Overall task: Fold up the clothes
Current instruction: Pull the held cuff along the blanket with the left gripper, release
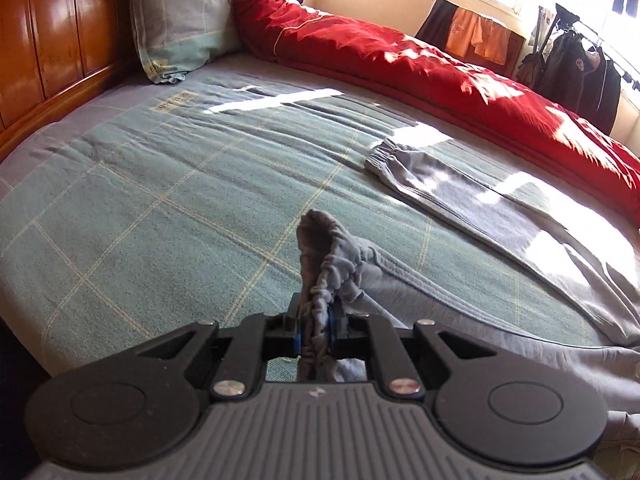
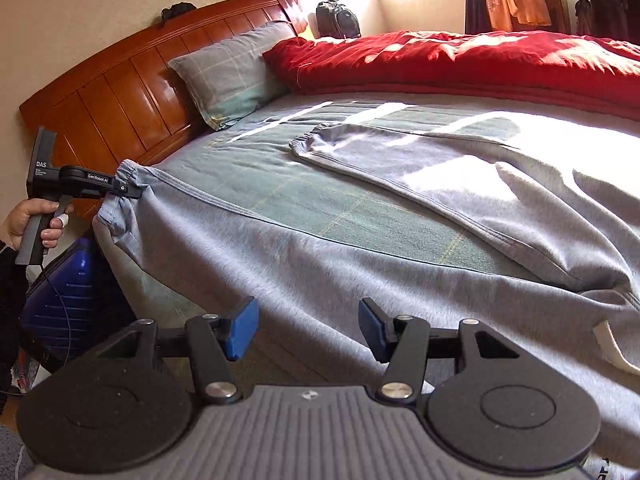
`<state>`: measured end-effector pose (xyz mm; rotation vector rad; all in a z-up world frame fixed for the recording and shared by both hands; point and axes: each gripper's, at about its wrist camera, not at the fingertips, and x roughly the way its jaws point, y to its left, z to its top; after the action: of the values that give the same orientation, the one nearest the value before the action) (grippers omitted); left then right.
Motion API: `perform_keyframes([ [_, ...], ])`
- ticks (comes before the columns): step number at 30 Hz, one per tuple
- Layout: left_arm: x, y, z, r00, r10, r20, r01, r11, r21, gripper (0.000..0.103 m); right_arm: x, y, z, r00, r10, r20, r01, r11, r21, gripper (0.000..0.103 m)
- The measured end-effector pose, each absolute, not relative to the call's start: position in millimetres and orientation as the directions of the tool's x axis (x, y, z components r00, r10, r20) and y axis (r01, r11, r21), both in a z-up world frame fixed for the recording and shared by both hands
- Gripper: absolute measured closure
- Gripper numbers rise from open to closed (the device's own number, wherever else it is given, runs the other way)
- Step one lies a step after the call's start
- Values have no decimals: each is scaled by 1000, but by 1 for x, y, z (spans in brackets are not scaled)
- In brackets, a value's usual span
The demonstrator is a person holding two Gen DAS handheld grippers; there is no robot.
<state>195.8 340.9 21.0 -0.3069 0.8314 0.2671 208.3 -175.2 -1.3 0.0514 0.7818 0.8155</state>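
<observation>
while in left gripper (image 1: 316,332), trouser cuff (image 1: 332,264)

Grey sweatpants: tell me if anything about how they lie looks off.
The grey sweatpants are splayed: one leg lies flat on the bed, while the other leg's cuff is bunched in the left claw near the bed's edge. No damage is visible.
</observation>
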Motion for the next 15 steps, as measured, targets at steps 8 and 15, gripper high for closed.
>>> perform_keyframes([
  [8,247,370,-32,545,105,-832,-402,903,-149,84,210,-220,4,533,591,-606,-517,794,320,41],
  [15,260,371,-68,507,117,-854,-417,901,-124,87,214,-239,-7,556,561,-614,-444,824,351,41],
])
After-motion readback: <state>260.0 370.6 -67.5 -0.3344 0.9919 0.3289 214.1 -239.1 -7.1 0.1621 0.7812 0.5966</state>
